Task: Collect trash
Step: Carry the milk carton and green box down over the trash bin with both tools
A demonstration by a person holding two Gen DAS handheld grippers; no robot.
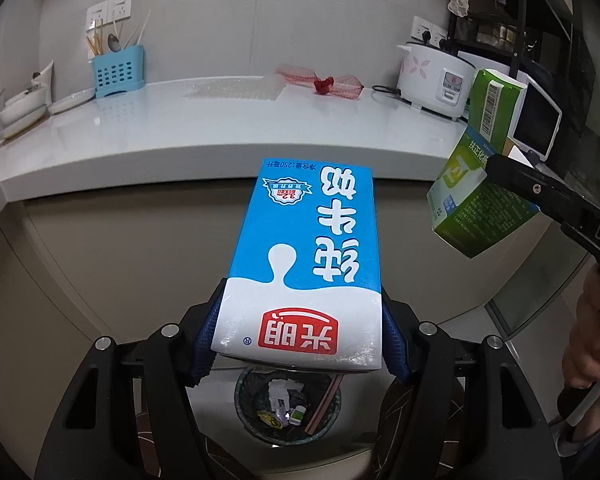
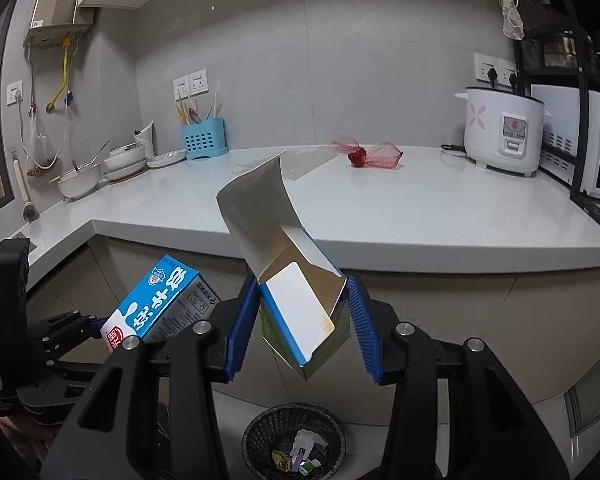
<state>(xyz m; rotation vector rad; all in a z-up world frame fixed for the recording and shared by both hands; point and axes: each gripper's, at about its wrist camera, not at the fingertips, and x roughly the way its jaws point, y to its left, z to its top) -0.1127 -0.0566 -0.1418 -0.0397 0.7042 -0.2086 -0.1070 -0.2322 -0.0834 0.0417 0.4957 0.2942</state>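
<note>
My left gripper [image 1: 300,332] is shut on a blue and white milk carton [image 1: 308,248], held in the air in front of the counter and above a dark mesh trash bin [image 1: 288,408]. My right gripper [image 2: 304,320] is shut on an open green and white cardboard box [image 2: 296,300], its flap standing up, also above the bin [image 2: 294,440]. The box shows at the right of the left wrist view [image 1: 480,184]; the carton shows at the left of the right wrist view [image 2: 156,300]. The bin holds several scraps.
The white countertop [image 2: 420,208] carries a red net bag [image 2: 364,154], a clear plastic tray [image 1: 232,90], a blue utensil holder [image 2: 203,138], bowls [image 2: 80,180], a rice cooker [image 2: 500,132] and a microwave [image 2: 596,148]. Cabinet fronts lie below the counter.
</note>
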